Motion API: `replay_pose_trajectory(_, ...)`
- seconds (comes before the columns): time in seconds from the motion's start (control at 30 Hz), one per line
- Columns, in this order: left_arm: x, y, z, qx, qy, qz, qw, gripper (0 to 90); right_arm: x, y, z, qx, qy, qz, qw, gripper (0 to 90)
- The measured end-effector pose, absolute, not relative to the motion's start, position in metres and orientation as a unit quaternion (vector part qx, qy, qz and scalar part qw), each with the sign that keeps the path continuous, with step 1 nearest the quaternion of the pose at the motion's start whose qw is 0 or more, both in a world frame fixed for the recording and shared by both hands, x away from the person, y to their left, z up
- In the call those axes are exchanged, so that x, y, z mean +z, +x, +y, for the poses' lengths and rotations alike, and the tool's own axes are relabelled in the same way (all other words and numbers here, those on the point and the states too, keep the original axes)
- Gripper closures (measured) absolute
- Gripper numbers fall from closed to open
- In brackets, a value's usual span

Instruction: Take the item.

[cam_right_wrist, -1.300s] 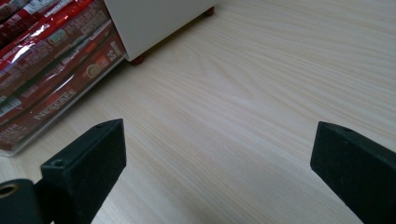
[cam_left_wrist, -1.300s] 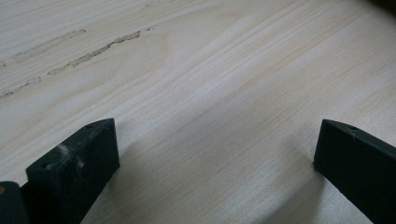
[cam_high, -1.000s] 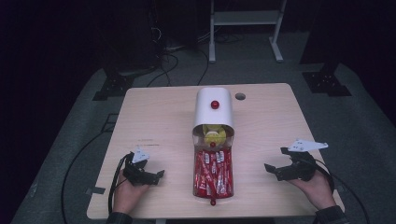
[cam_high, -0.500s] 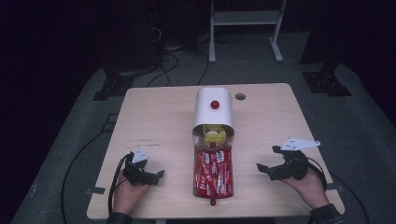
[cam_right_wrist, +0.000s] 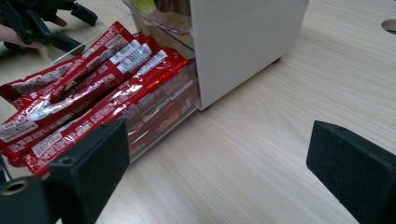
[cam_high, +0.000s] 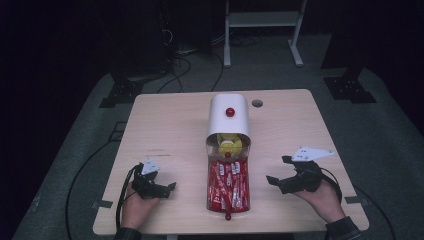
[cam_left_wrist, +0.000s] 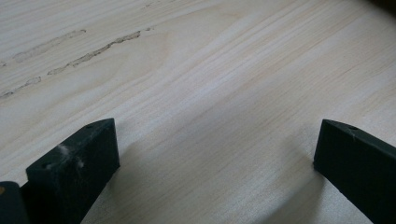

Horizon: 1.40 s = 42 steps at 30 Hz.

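The work in hand looks barely begun; the clear drawer point(cam_high: 228, 187) stands pulled fully out of the white dispenser point(cam_high: 229, 116) toward the person, packed with red snack packets point(cam_high: 227, 181), and none of the packets lies outside it on the desk point(cam_high: 165, 125); a second, upper compartment just at the dispenser's mouth holds something yellow point(cam_high: 229, 146) (too small to name). Whatever is to be done with the drawer or its packets, I judge all of it is left to do, since neither gripper touches them.

The right gripper point(cam_high: 280, 172) hovers off to the right of the drawer, near it but apart, pointing toward it; its jaws are spread wide with nothing between them, and in the right gripper view the packets point(cam_right_wrist: 88, 88) and the dispenser's white wall point(cam_right_wrist: 247, 42) lie just ahead of the gap. The left gripper point(cam_high: 169, 187) sits to the left of the drawer, well apart from it, low over bare wood point(cam_left_wrist: 201, 93); its jaws too stand wide apart and hold nothing.
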<state>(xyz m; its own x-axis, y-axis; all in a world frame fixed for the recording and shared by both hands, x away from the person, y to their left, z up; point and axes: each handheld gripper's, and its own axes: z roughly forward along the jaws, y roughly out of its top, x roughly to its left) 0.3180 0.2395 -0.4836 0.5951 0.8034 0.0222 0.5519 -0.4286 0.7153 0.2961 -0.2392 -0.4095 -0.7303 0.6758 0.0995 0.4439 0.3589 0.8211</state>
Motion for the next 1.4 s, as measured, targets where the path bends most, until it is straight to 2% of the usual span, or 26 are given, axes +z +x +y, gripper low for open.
replay_pose_trajectory(1.3,-0.484,0.318,0.240,0.184,0.825,0.411,0.342,0.0,-0.399,0.294,-0.182,0.459,0.291,0.834,0.094,6.4)
replay_pose_trajectory(1.33,-0.484,0.318,0.240,0.184,0.825,0.411,0.342,0.0,-0.400,0.294,-0.179,0.461,0.285,0.835,0.093,10.2)
replay_pose_trajectory(1.4,-0.484,0.318,0.240,0.184,0.825,0.411,0.342,0.0,-0.399,0.293,-0.177,0.463,0.281,0.835,0.094,11.3)
